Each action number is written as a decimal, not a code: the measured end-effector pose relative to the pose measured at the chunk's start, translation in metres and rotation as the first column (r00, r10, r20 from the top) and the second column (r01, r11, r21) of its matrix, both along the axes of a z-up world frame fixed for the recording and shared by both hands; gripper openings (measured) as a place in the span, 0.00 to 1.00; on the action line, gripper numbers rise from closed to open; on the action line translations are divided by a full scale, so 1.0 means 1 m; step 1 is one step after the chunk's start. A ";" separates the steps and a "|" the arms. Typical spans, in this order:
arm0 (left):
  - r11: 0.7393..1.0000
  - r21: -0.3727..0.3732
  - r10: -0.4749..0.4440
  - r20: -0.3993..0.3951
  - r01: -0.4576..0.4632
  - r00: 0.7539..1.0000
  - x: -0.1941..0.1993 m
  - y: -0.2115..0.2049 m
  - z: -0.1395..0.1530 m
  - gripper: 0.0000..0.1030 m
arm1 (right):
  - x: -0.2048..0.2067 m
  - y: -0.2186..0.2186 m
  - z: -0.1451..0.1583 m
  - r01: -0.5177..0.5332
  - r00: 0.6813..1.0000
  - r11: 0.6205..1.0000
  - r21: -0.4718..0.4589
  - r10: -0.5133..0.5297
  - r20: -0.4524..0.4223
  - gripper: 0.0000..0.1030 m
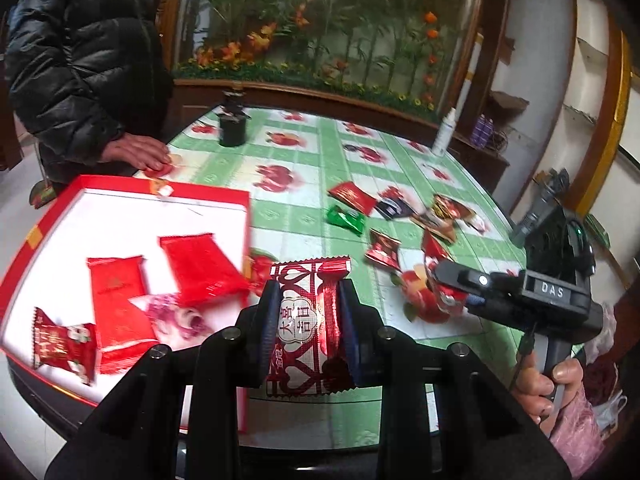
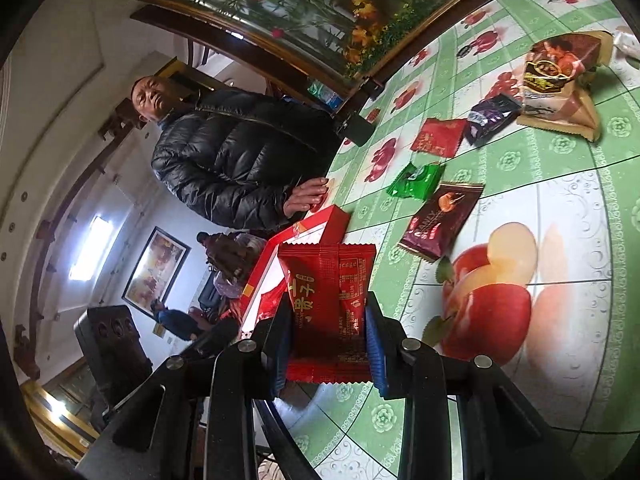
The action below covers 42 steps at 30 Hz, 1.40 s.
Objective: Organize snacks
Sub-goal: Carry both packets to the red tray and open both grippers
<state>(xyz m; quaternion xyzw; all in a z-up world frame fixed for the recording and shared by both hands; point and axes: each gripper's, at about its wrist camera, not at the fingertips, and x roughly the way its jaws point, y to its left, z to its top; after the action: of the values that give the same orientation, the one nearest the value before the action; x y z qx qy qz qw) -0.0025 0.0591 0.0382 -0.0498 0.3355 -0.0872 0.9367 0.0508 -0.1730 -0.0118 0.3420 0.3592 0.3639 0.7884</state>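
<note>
My left gripper [image 1: 308, 296] is shut on a red-and-white heart-patterned candy packet [image 1: 306, 320], held just off the right edge of a red box [image 1: 248, 216] with a white inside. In the box lie two long red packets [image 1: 116, 304], a small red packet [image 1: 64, 344] and a pink one [image 1: 176, 316]. My right gripper [image 2: 328, 320] is shut on a red snack packet [image 2: 328, 300] above the green tablecloth, near the red box's [image 2: 320, 224] corner. In the left wrist view the right gripper [image 1: 444, 280] hangs to the right, over the apple print.
Loose snacks lie on the table [image 1: 304, 160]: a green packet [image 2: 416, 180], a brown one [image 2: 440, 220], a red one [image 2: 438, 136], a dark one [image 2: 492, 118] and a large tan bag [image 2: 560, 84]. A person's hand [image 1: 140, 152] rests by the box. A black cup [image 1: 232, 128] and white bottle [image 1: 444, 132] stand at the back.
</note>
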 end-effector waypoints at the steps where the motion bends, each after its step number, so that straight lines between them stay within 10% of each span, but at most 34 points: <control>1: 1.000 -0.001 0.009 0.006 -0.009 1.000 -0.001 0.004 0.002 0.26 | 0.000 0.001 0.000 -0.002 1.000 1.000 -0.001 0.002 0.002 0.32; 23: 0.968 -0.006 0.252 0.080 -0.252 0.965 0.000 0.105 0.012 0.26 | 0.046 0.155 0.045 -0.244 0.963 0.963 -0.117 0.255 0.084 0.31; 42: 0.916 0.024 0.402 -0.023 -0.401 0.915 0.023 0.156 -0.020 0.27 | 0.068 0.248 0.026 -0.376 0.917 0.893 -0.248 0.396 0.035 0.35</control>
<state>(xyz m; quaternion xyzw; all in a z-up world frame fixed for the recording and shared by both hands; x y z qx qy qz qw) 0.0210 0.2152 0.0181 -0.1103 0.3319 0.1107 0.9303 0.1191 0.0751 0.0146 0.1518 0.4270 0.4820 0.7498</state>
